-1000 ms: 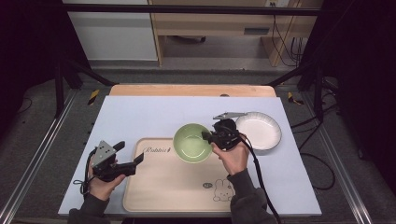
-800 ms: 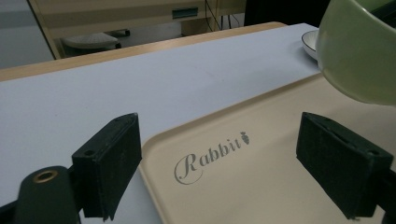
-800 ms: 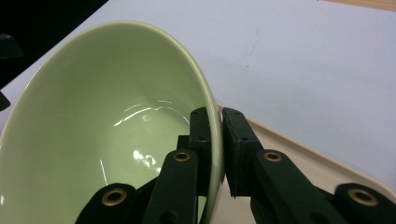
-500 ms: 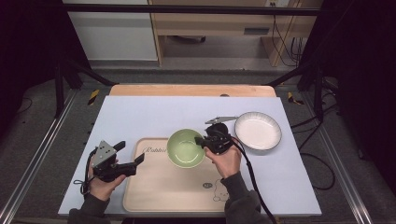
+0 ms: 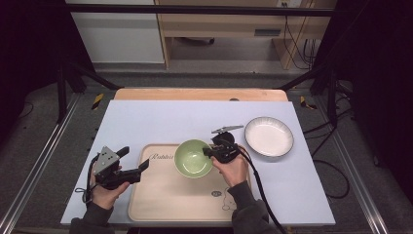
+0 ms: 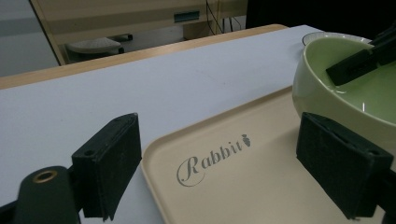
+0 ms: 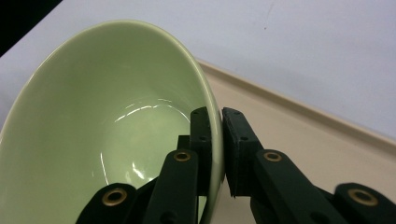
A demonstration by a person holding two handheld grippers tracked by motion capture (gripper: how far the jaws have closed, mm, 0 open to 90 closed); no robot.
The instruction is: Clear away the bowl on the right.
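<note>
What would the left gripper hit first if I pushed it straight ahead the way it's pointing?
Probably the green bowl. The left gripper stands open, low over the tray, and the bowl sits just ahead toward its right jaw. Depth is hard to judge.

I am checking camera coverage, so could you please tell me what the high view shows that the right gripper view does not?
High view alone: the round white plate on the pale blue table cover, the left gripper with open jaws at the tray's left edge, and both hands. Right gripper view alone: the right gripper shut on the bowl's rim, one jaw inside, one outside. Shared: the glossy pale green ceramic bowl over the beige rectangular tray.
</note>
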